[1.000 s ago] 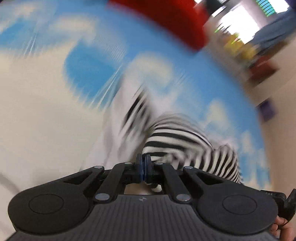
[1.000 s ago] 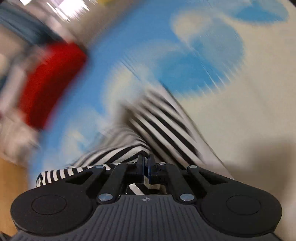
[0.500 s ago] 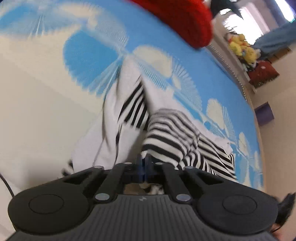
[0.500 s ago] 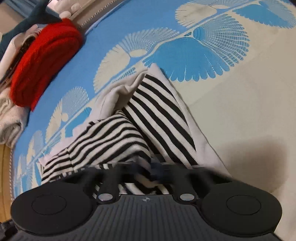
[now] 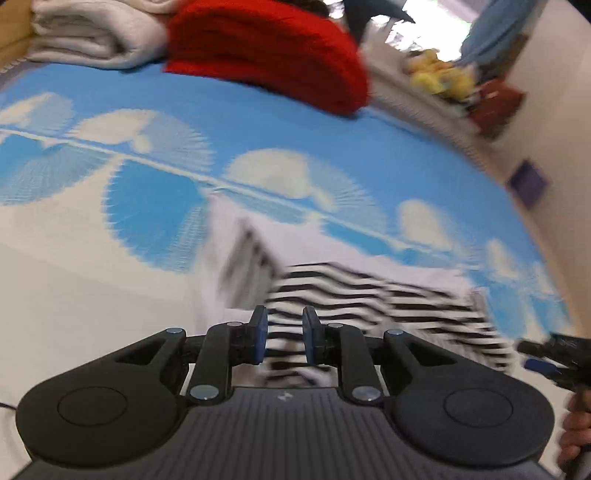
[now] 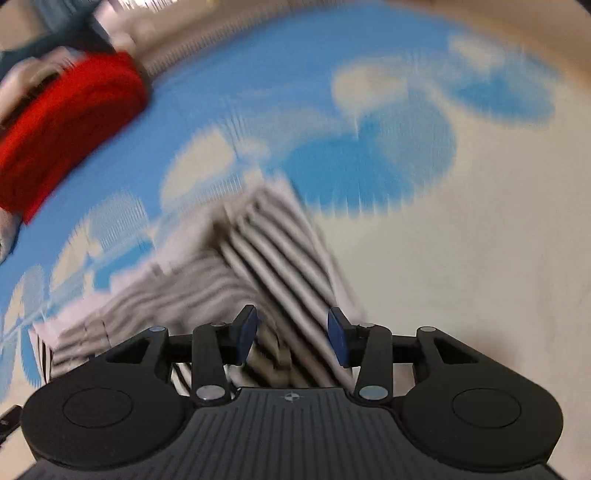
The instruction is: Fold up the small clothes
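Note:
A small black-and-white striped garment (image 5: 369, 295) lies folded over itself on the blue and cream patterned bedspread (image 5: 155, 206). My left gripper (image 5: 284, 338) hovers just above its near edge, jaws opening, a narrow gap between the blue pads and no cloth pinched. In the right wrist view the same striped garment (image 6: 273, 258) lies below my right gripper (image 6: 291, 338), whose jaws are opening wider; the cloth shows through the gap but the pads do not press it. Both views are motion-blurred.
A red knitted garment (image 5: 273, 51) and folded cream towels (image 5: 92, 33) sit at the far edge of the bed. Plush toys (image 5: 439, 77) lie beyond. The other gripper with a hand (image 5: 565, 369) shows at the left view's right edge.
Both grippers were shut on the striped garment; now both have let go with jaws apart and have lifted away. The garment lies dropped on the bedspread.

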The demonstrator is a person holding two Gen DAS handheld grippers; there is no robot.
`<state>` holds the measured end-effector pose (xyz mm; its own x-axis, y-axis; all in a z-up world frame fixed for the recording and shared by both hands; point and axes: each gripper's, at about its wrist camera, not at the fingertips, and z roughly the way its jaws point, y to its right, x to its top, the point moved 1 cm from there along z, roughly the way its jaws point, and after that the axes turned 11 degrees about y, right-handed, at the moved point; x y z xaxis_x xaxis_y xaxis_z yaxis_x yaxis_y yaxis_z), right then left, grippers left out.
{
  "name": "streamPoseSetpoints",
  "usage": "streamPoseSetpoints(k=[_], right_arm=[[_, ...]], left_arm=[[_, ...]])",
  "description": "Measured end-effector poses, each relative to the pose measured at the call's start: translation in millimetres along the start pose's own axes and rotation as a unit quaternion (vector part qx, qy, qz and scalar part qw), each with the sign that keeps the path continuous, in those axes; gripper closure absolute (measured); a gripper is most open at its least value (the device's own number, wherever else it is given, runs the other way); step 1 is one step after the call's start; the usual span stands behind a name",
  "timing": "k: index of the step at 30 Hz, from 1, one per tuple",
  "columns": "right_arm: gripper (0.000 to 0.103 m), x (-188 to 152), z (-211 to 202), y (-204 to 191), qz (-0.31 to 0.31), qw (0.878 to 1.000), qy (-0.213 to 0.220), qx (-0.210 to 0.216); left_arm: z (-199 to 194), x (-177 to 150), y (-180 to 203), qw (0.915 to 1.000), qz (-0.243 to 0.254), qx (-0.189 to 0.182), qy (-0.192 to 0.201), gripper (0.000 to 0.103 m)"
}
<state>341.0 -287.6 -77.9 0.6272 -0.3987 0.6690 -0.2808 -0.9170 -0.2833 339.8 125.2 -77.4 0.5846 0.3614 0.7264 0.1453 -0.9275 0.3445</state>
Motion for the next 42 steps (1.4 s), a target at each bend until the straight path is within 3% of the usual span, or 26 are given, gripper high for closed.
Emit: streamPoseSetpoints(k=[2,4,6,8,10,12,13,15,17,20,23,27,29,31,35,38,40,42], right_arm=[[0.057,2.8,-8.2,-5.4,-0.012,0.999,0.028,0.029],[0.056,-1.5,-4.9,-11.6,-0.028,0.998,0.019,0.043],[0.055,-9.4,7.5,-9.6,-0.013,0.998,-0.018,0.054],[0.055,-22.9,31.6,-2.5,0.018,0.992,-0.106,0.067],[0.055,-34.9,43.0,9.4,0.021,0.989,-0.143,0.022],[0.055,-35.4,39.9,11.5,0.022,0.991,-0.134,0.018],[0.054,-33.1,35.6,8.8,0.013,0.992,-0.124,0.022],[0.051,-32.0,30.1,5.3,-0.001,0.993,-0.110,0.034],[0.051,-37.1,35.3,14.8,0.015,0.990,-0.134,0.030],[0.051,-34.3,30.1,24.2,0.023,0.990,-0.139,0.024],[0.051,-19.6,-14.2,21.7,-0.011,0.997,-0.079,0.022],[0.051,-0.5,-85.9,29.5,-0.026,0.998,-0.020,0.049],[0.051,3.8,-126.9,38.9,-0.031,0.997,0.010,0.071],[0.047,1.4,-161.5,49.6,-0.037,0.995,0.036,0.084],[0.046,-22.8,-206.6,82.4,-0.024,0.994,0.054,0.088],[0.046,-56.8,-206.8,108.8,-0.009,0.997,0.037,0.069],[0.046,-85.4,-198.2,125.1,-0.013,0.999,0.019,0.047],[0.046,-107.8,-186.3,137.7,-0.002,0.999,-0.031,0.016]], left_arm=[[5.0,-5.0,4.4,0.9996,-0.012,-0.020,-0.016,0.082],[14.5,-10.3,9.4,0.9989,-0.007,-0.024,-0.041,0.082],[29.3,-23.1,5.1,0.9957,-0.002,-0.002,-0.093,0.082],[41.5,-37.6,-6.2,0.9885,0.010,0.049,-0.142,0.093],[33.6,-31.1,2.6,0.9896,0.046,0.062,-0.121,0.095],[21.0,-27.2,17.0,0.9899,0.100,0.061,-0.080,0.093],[17.6,-25.6,19.1,0.9912,0.101,0.049,-0.069,0.091],[21.9,-31.5,11.4,0.9920,0.076,0.043,-0.091,0.089],[29.8,-41.9,-0.2,0.9876,0.061,0.064,-0.130,0.090],[4.0,-34.0,8.9,0.9899,0.085,0.059,-0.098,0.089],[-39.0,-27.6,15.4,0.9919,0.110,0.047,-0.044,0.089],[-98.3,-15.9,17.0,0.9915,0.123,0.038,-0.019,0.089],[-133.3,-18.4,19.1,0.9902,0.136,0.032,-0.004,0.083],[-170.3,-26.5,17.5,0.9910,0.132,0.023,0.006,0.068],[-219.3,-59.2,8.4,0.9943,0.105,0.008,0.014,0.066],[-225.9,-104.8,-11.6,0.9969,0.077,0.012,0.003,0.066],[-216.6,-128.2,-28.0,0.9956,0.042,0.053,-0.065,0.067],[-213.4,-136.5,-37.8,0.9950,0.005,0.045,-0.089,0.065]])
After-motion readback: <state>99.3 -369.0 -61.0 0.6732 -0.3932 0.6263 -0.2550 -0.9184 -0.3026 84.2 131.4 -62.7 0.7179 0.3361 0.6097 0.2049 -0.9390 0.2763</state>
